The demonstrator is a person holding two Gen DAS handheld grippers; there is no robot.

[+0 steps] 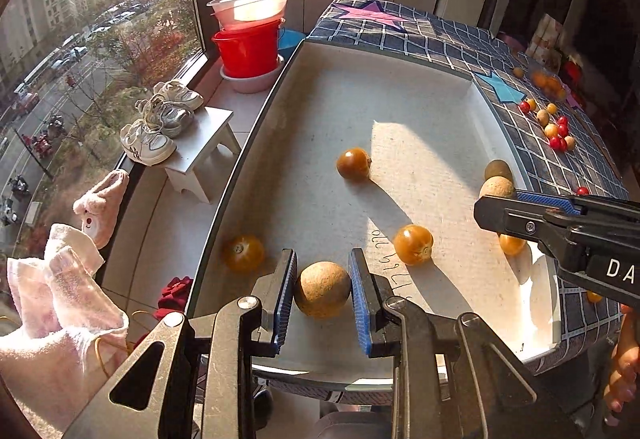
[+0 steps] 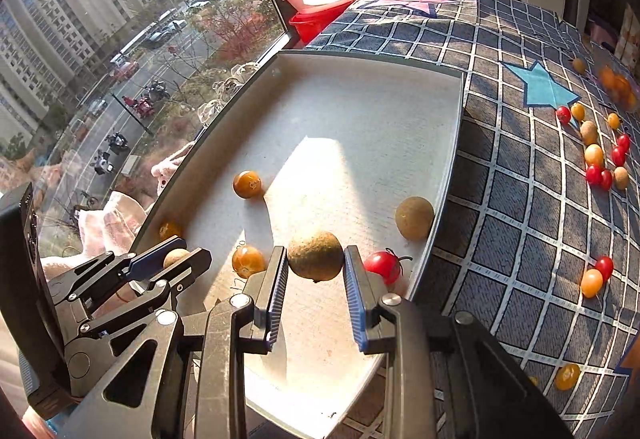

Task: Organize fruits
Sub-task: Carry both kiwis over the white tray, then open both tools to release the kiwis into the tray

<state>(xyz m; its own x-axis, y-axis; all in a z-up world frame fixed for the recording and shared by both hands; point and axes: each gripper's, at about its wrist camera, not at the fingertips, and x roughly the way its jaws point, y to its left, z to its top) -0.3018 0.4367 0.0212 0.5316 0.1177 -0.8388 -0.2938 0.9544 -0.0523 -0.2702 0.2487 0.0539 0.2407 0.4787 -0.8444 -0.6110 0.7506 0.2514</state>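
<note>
Tan fruit A (image 1: 322,289): round, rough-skinned, between the pads of the left gripper (image 1: 322,291), low over the near end of the tray (image 1: 360,87). Both pads touch its sides; held.

Tan fruit B (image 2: 315,256): same kind, between the pads of the right gripper (image 2: 315,263), over the tray's right side. Pads at its flanks; appears pinched, though contact on the right pad is hard to confirm.

Tray contents: orange tomatoes (image 1: 353,164), (image 1: 413,244), (image 1: 243,252); one red tomato (image 2: 383,266) just beside the right gripper; a loose tan fruit (image 2: 414,218) by the right wall.

Cloth (image 2: 520,199), right of the tray: scattered red, orange and tan fruit (image 2: 594,155), well apart from both grippers.

Step, as judged: delivery into the tray, both grippers loaded, neither fruit clearly resting on the floor.

Next move calls for: lowering each fruit to the tray floor clear of neighbours, then spreading the fingers gently so the round fruit does not roll; then a reach to the cloth.
</note>
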